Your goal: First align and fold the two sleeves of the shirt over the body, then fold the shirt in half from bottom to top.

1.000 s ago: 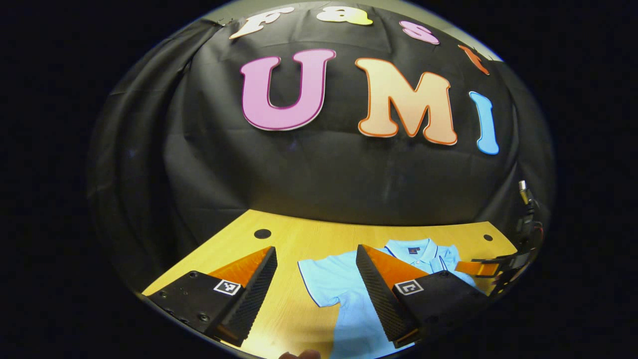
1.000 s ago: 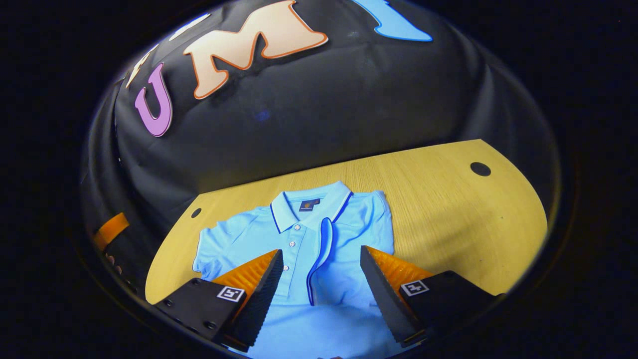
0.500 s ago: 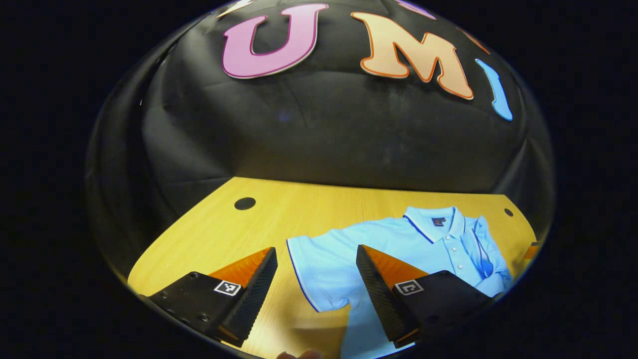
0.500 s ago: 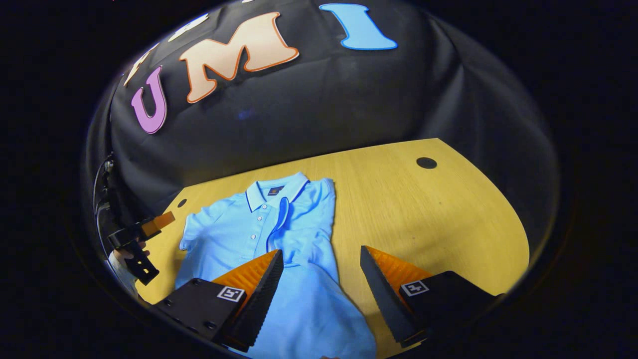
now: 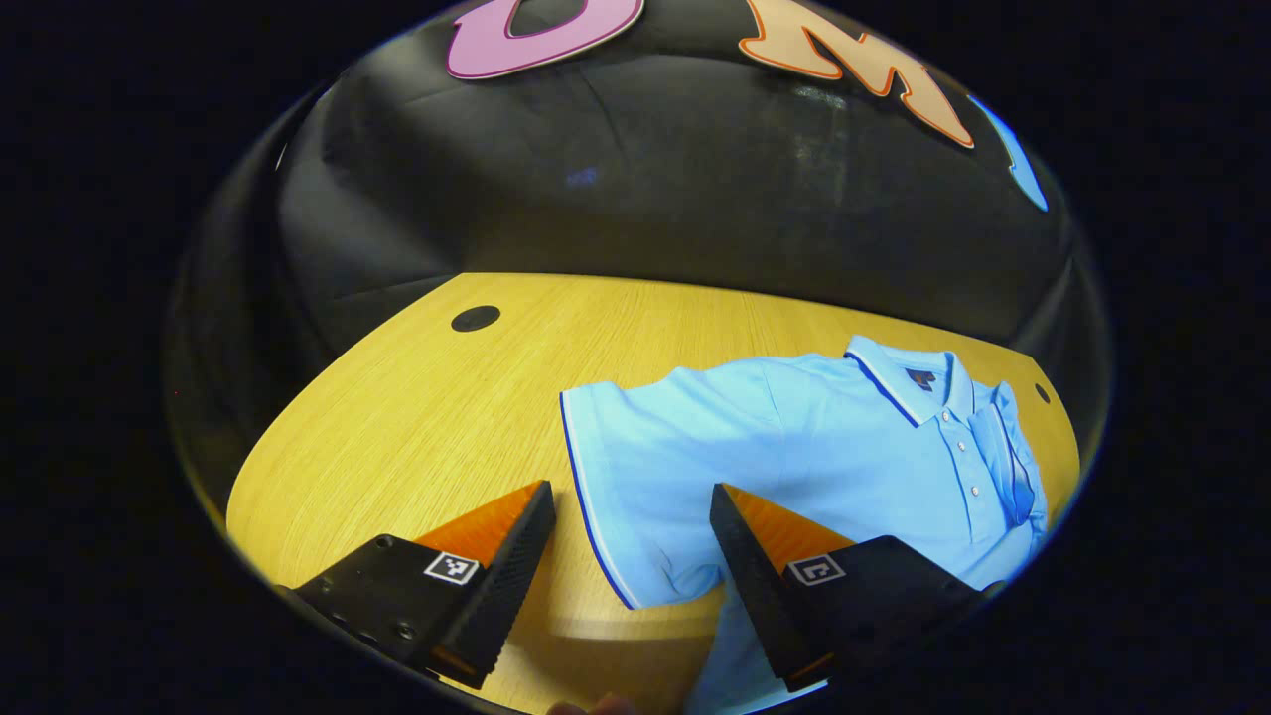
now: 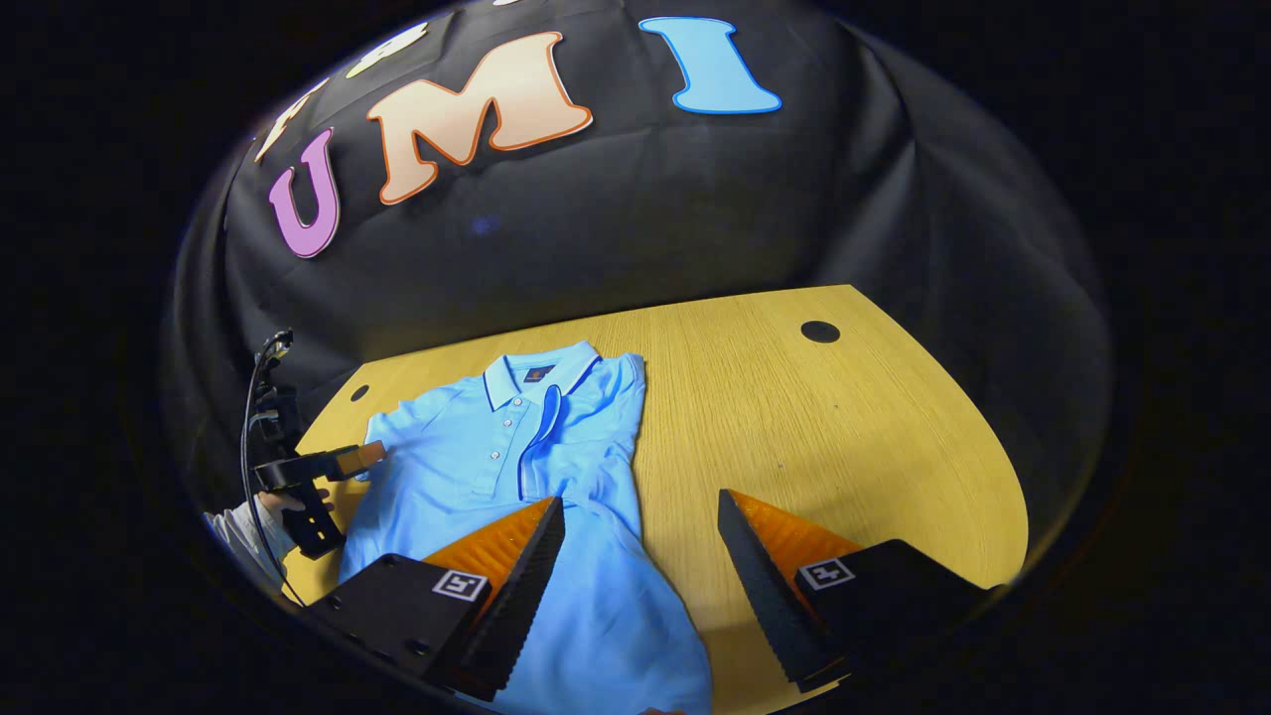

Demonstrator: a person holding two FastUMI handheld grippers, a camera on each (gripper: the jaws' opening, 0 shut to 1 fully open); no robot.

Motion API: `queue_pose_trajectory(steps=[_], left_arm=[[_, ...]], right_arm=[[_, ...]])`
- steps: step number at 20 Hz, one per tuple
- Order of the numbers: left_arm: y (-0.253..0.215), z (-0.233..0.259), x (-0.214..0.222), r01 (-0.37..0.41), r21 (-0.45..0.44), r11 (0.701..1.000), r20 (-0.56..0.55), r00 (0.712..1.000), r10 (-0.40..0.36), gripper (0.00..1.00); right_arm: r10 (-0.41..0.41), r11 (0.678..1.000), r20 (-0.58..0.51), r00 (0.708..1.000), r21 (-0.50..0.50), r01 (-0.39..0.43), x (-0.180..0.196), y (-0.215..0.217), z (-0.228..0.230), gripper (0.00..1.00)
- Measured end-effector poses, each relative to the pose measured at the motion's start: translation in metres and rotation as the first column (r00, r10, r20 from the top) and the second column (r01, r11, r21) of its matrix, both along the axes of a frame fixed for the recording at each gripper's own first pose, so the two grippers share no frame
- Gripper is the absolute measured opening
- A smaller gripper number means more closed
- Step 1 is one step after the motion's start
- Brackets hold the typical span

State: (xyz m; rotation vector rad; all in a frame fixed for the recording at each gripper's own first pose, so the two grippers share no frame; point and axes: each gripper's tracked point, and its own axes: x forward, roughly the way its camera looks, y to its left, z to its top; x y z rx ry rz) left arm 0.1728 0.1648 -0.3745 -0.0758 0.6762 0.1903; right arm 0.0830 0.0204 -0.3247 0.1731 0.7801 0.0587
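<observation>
Above shirt point(image 5: 794, 447), left gripper point(image 5: 631, 556) gaping

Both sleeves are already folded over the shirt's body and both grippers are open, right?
Only one sleeve is folded. The left gripper view shows the other sleeve flat on the table, between the open left gripper. The right gripper is open.

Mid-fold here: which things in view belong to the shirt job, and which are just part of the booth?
Job:
- light blue polo shirt, one sleeve already folded over the body
- its spread sleeve, between the open fingers
- left hand-held gripper, open
- right hand-held gripper, open

Not involved:
- wooden table
- round holes in the tabletop
</observation>
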Motion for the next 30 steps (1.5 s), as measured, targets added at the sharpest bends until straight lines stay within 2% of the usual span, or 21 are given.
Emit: queue_pose_trajectory(steps=[3, 5, 6, 7, 9, 12, 15, 20, 27, 30], left_arm=[[-0.006, -0.004, 0.003, 0.026, 0.001, 1.000, -0.010, 1.000, -0.026, 0.97], [-0.015, 0.000, 0.004, 0.066, -0.002, 0.998, -0.023, 0.998, -0.066, 0.66], [-0.020, -0.002, 0.005, 0.083, -0.001, 0.997, -0.034, 0.996, -0.083, 0.46], [-0.026, -0.002, 0.007, 0.100, 0.004, 0.995, -0.039, 0.994, -0.100, 0.37], [-0.027, 0.000, 0.010, 0.085, 0.045, 0.995, -0.056, 0.995, -0.082, 0.02], [-0.044, 0.017, 0.016, 0.074, 0.019, 0.997, -0.022, 0.997, -0.073, 0.00], [-0.079, 0.045, 0.023, 0.143, 0.008, 0.990, 0.033, 0.989, -0.143, 0.00], [-0.149, 0.064, 0.025, 0.241, -0.029, 0.970, 0.057, 0.969, -0.239, 0.00], [-0.211, 0.038, 0.020, 0.318, -0.039, 0.947, 0.014, 0.948, -0.317, 0.00], [-0.220, 0.028, 0.015, 0.337, -0.085, 0.938, -0.004, 0.941, -0.339, 0.01]], right_arm=[[0.001, 1.000, 0.005, 1.000, 0.004, -0.001, -0.001, -0.001, 0.000, 0.98], [0.000, 1.000, 0.004, 1.000, 0.011, 0.000, -0.002, -0.001, 0.001, 0.98], [-0.001, 1.000, 0.005, 1.000, 0.014, 0.001, -0.003, -0.002, 0.001, 0.98], [-0.004, 1.000, 0.011, 1.000, 0.018, 0.003, -0.003, -0.004, 0.003, 0.98], [-0.013, 1.000, 0.021, 1.000, 0.025, 0.012, -0.003, -0.008, 0.006, 0.98], [-0.028, 0.999, 0.041, 0.999, 0.027, 0.027, -0.008, -0.020, 0.017, 0.98], [-0.051, 0.998, 0.057, 0.997, 0.029, 0.050, -0.014, -0.035, 0.025, 0.98], [-0.094, 0.994, 0.054, 0.994, 0.053, 0.091, -0.028, -0.047, 0.027, 0.97], [-0.103, 0.993, 0.031, 0.994, 0.064, 0.101, -0.045, -0.040, 0.018, 0.98], [-0.108, 0.992, 0.034, 0.994, 0.072, 0.105, -0.041, -0.033, 0.016, 0.98]])
